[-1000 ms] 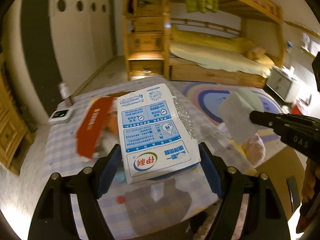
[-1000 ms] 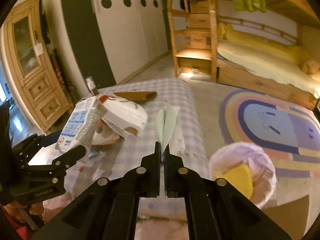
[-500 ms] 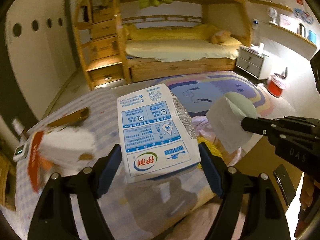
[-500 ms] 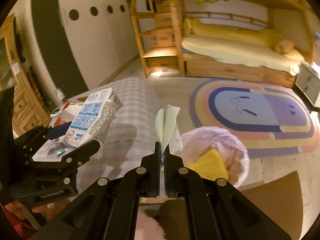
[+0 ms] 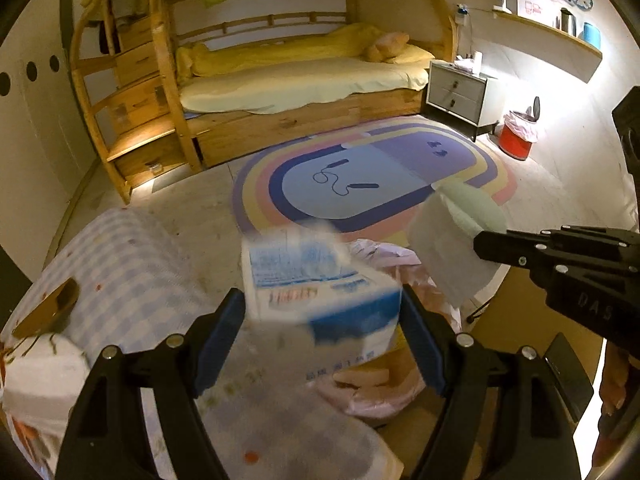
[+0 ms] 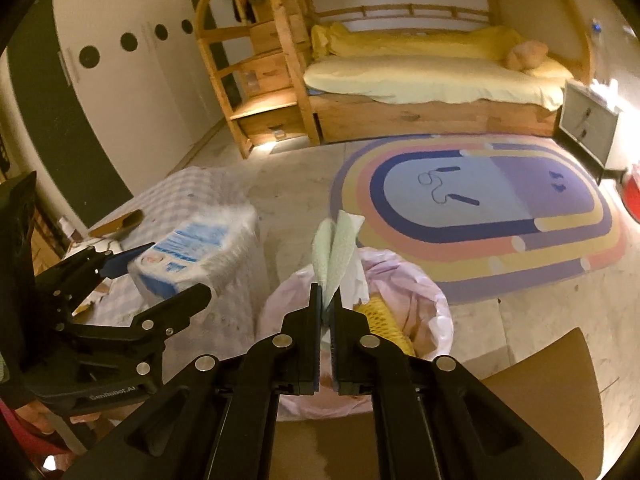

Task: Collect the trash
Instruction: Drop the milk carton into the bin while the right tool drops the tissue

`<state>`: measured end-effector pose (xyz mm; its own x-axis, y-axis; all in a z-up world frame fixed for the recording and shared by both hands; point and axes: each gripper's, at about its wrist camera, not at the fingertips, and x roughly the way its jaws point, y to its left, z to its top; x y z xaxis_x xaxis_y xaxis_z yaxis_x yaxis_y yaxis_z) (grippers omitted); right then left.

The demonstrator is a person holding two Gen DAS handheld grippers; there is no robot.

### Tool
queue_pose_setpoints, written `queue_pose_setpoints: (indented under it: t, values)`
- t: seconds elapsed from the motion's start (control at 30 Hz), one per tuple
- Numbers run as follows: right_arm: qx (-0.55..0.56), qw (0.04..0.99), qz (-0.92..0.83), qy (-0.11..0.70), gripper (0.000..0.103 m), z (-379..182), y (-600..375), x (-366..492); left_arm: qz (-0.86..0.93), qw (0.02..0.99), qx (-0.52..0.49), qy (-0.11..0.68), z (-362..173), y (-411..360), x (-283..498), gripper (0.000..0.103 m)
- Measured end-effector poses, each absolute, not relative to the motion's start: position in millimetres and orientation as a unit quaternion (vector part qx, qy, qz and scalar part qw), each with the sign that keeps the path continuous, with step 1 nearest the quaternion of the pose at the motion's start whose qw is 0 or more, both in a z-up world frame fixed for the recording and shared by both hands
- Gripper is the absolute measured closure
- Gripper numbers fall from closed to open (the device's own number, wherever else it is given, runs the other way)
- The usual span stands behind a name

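Both pairs of tongs hang over the pink-lined trash bin [image 6: 400, 280], and what matters now is what lies straight beneath each load.

The right tongs [image 6: 327, 304] are just starting to part, with the folded white-and-green tissue [image 6: 336, 256] standing up between their tips, its long axis running away from the tongs and slightly upward. I can't tell whether the pads have let go of it. Directly under and just beyond those tips is the bin's open mouth, with something yellow [image 6: 380, 312] already inside. If the tissue slips free, I judge it would fall into the bin.

The left tongs [image 5: 322, 332] stand wide, with a blue-and-white milk carton [image 5: 316, 280] between their blue pads [image 5: 222, 336]. The carton is blurred and tilted, so I can't say for sure whether it is gripped or already loose. Its long axis points forward from the tongs. From these tongs the bin lies below and a little to the right, half hidden by the carton, while the checked cloth of the table [image 5: 132, 272] lies to the left.

The right tongs sit more squarely over the opening; the carton seems nearer the rim on the table side.
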<state>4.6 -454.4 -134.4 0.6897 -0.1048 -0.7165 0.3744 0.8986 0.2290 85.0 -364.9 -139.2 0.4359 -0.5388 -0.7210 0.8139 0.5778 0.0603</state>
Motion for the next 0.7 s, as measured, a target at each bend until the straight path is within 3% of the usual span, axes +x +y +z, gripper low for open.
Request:
queue_pose_setpoints:
  t: [0.1, 0.7]
  values:
    - [0.191, 0.894, -0.147, 0.379, 0.081, -143, -463, 9, -0.407, 0.826, 0.208, 0.331, -140, -370, 89, 0.017]
    - [0.185, 0.909, -0.121, 0.353, 0.081, -98, -405, -24, -0.332, 0.867, 0.145, 0.343, -106, -270, 82, 0.017]
